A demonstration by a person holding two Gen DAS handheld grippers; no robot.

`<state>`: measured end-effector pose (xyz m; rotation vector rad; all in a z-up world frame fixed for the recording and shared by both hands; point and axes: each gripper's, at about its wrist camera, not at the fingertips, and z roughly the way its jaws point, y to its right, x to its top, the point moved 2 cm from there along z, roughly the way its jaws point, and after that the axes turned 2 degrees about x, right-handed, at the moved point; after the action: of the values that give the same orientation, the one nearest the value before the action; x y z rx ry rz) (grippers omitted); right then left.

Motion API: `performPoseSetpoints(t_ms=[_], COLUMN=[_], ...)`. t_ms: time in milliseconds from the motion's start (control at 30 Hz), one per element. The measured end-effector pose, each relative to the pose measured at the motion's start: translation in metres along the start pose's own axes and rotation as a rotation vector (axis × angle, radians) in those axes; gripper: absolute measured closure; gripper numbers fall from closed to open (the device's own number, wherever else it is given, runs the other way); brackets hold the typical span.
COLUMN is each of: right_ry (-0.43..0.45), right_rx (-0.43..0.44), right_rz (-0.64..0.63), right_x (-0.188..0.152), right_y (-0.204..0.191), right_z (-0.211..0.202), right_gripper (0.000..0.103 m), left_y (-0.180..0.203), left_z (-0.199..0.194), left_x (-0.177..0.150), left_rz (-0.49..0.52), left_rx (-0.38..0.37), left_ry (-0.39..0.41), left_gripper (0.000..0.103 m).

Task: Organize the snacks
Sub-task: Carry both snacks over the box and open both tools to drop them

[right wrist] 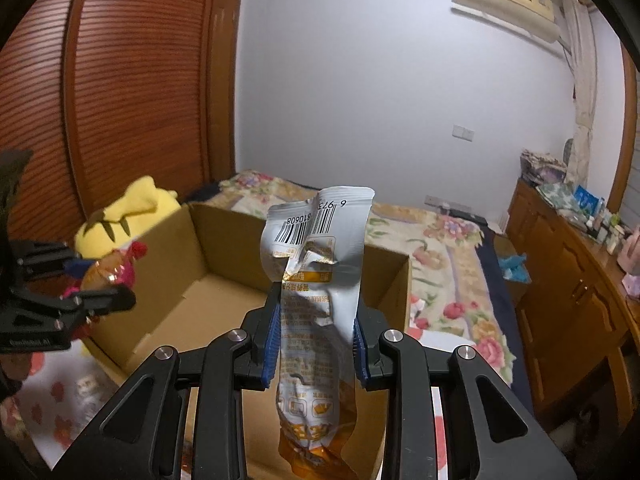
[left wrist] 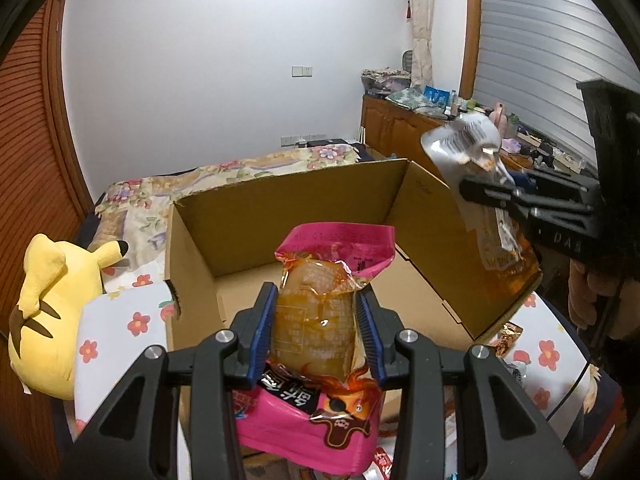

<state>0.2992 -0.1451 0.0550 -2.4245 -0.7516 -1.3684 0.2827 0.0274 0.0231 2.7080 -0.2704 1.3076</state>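
Observation:
My left gripper (left wrist: 316, 328) is shut on a pink snack packet (left wrist: 316, 320) with a clear window showing a pale filling, held over the near edge of an open cardboard box (left wrist: 248, 208). My right gripper (right wrist: 316, 336) is shut on a silver and orange snack pouch (right wrist: 316, 280) with a barcode on top, held over the same cardboard box (right wrist: 192, 248). The left wrist view shows the right gripper (left wrist: 480, 196) with the silver pouch (left wrist: 476, 148) above the box's right wall. The right wrist view shows the left gripper (right wrist: 100, 284) at the left edge with its pink packet (right wrist: 116, 272).
The box sits on a bed with a floral sheet (left wrist: 120, 332). A yellow plush toy (left wrist: 52, 304) lies left of the box. More snack packets (left wrist: 508, 336) lie on the bed near the box's right corner. A wooden cabinet (right wrist: 568, 300) with clutter stands to the right.

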Motion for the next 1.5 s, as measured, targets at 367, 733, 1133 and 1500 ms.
performPoseSetpoints(t_ms=[367,733,1133,1500], right_ry=[-0.096,-0.174,-0.193,-0.140], right_rx=[0.026,0.063,0.100,0.185], right_rz=[-0.018,-0.023,0.030,0.049], right_x=[-0.027,-0.042,-0.045,-0.039], right_y=[-0.006,-0.009,-0.008,-0.021], right_z=[0.019,0.026,0.025,-0.007], right_gripper=[0.074,0.074,0.066,0.052], left_y=[0.006,0.007,0.014,0.015], left_z=[0.019,0.026,0.024,-0.001], left_x=[0.003,0.001,-0.002,-0.012], left_rz=[0.013,0.012,0.026,0.030], left_rx=[0.000,0.011,0.009,0.011], left_ry=[-0.023,-0.045,-0.044,-0.016], left_gripper=[0.064,0.062,0.062,0.061])
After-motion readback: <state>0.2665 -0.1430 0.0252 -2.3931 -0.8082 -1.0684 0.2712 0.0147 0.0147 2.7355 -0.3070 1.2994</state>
